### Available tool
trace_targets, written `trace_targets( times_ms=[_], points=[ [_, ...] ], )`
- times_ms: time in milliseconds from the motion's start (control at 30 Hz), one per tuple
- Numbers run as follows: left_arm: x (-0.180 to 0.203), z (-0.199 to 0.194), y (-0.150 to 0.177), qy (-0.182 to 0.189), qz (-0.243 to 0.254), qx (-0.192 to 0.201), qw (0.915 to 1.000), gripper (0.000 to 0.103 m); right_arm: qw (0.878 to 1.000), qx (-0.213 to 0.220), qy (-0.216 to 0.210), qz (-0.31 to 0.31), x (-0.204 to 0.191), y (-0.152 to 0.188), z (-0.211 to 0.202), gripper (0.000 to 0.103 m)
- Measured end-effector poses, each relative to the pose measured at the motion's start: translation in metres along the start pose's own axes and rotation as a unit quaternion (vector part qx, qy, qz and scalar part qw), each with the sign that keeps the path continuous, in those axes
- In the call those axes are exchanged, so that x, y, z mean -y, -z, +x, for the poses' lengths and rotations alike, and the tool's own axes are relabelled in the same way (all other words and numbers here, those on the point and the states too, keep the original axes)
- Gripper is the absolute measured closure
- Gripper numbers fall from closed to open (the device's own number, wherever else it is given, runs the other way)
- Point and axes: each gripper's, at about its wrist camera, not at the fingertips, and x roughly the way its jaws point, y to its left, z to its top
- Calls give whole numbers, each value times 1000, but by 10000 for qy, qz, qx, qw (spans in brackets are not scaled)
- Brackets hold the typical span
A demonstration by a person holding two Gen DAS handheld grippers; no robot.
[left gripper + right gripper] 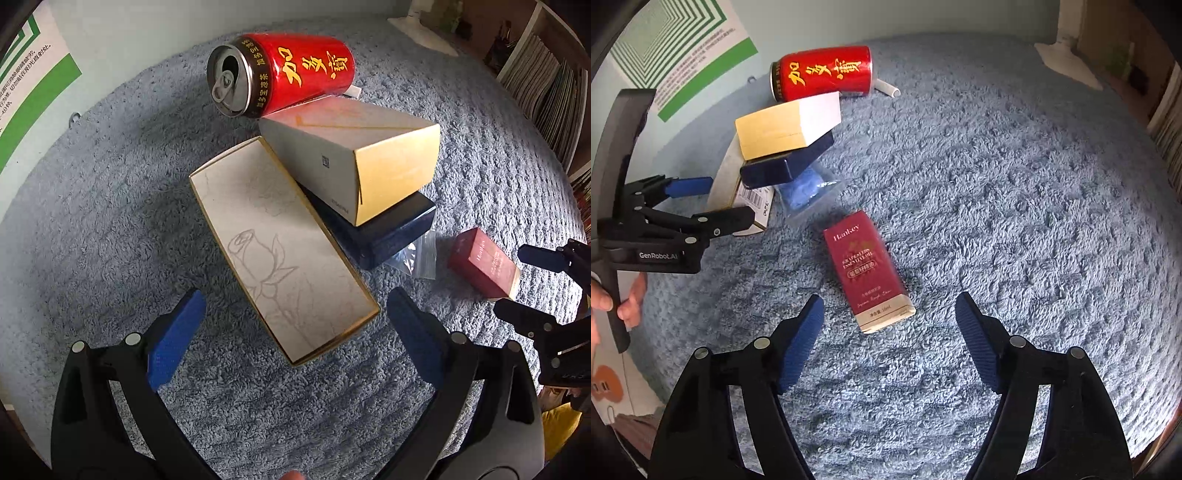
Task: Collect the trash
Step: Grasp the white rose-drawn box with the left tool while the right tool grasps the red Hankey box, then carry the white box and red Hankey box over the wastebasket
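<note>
Trash lies on a blue-grey carpet (110,221). In the left wrist view an opened red can (280,74) lies on its side at the back. A gold-ended box (354,155) rests on a dark blue box (388,232). A flat white rose-print box (280,251) lies just ahead of my open left gripper (295,325). A small red Hankey box (484,264) lies to the right, by the right gripper (532,284). In the right wrist view my open right gripper (890,332) straddles the near end of the Hankey box (868,271). The can (823,74), gold box (786,123) and left gripper (713,203) show at left.
A clear plastic bag with blue contents (805,190) lies beside the dark blue box (783,166). A white tube (886,88) lies behind the can. A green-striped poster (683,55) is on the wall at left. Bookshelves (546,85) stand at right. Open carpet (1015,184) spreads to the right.
</note>
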Motion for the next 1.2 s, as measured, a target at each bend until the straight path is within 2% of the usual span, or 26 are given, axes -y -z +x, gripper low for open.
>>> trace_targets(
  times_ms=[133,200,267,333,367,400,567,767,1000,1200],
  points=[
    [-2,4,-4,-35,-27,-5,10000,9,9999,-64,40,-122,-3,-5,9,42],
    [-7,8,-6,-52,-59,-43,10000,18,9996,-112,100,-224,-4,-6,15,52],
    [-14,13,-7,17,-117,-109,9999,21,9993,-146,156,-297,-8,-9,19,57],
    [-14,18,-10,65,-162,-166,9997,29,9990,-111,225,-371,-10,-11,21,63],
    [-16,20,-9,87,-195,-192,9996,38,9988,-108,252,-399,-11,-12,22,68],
    [-17,21,-10,153,-217,-210,9994,44,9986,-110,290,-421,-13,-13,22,69],
    [-22,18,-7,112,-270,-176,9994,49,9986,-59,303,-418,-16,-9,13,72],
    [-28,1,4,-78,-198,-26,9998,51,9993,70,246,-257,-11,9,-11,73],
    [-29,-37,22,-162,-75,219,9996,56,9995,290,135,52,-2,40,-45,73],
    [-12,-70,42,-194,210,395,9988,56,9977,537,175,369,6,73,-78,73]
  ],
)
